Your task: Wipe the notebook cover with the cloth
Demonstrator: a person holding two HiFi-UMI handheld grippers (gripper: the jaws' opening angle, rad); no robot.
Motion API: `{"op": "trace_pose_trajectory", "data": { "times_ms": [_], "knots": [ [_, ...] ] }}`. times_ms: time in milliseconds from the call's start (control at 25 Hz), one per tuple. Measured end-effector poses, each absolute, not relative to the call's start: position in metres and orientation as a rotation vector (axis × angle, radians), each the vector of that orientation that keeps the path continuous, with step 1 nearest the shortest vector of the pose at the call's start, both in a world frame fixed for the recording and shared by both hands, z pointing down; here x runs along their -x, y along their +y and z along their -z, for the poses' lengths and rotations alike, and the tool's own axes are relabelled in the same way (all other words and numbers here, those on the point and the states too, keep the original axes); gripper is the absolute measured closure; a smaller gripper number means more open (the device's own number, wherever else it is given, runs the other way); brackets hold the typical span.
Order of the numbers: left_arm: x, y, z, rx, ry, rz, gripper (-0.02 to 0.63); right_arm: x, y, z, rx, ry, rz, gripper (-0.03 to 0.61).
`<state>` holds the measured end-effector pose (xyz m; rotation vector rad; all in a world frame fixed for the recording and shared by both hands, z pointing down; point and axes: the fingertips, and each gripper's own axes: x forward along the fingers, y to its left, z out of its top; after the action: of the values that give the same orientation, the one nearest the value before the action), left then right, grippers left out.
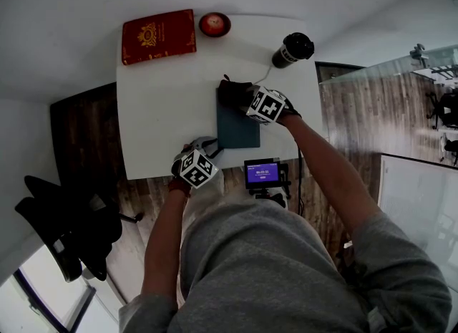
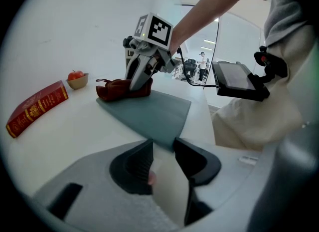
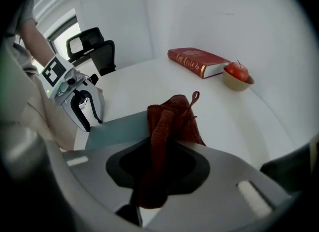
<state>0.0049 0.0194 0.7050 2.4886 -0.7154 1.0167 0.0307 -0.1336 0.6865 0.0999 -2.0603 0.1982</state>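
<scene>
**Colours on the White Table**

The table is white. The notebook is a dull blue-green and plain. The cloth is dark red. The book is red with a gold pattern on the front. The apple is red and its bowl is tan. The cup is black with a white band. The cubes are white with black squares. The screen glows purple. The chair is black. The floor is dark brown wood. The sweater is grey.

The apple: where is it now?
Head view: the apple sits in a small bowl at the far edge of the table, between the red book and the black travel mug.
</scene>
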Motion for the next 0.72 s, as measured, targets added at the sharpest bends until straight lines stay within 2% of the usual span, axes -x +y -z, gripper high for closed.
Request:
{"op": "trace_pose_trajectory", "data": {
  "times_ms": [720],
  "knots": [
    [-0.005, 0.019, -0.704, -2.495, -0.713, -1.017, 0.468, -0.033, -0.099, -0.689, -0.002, -2.044, -0.191, 0.486]
  ]
}}
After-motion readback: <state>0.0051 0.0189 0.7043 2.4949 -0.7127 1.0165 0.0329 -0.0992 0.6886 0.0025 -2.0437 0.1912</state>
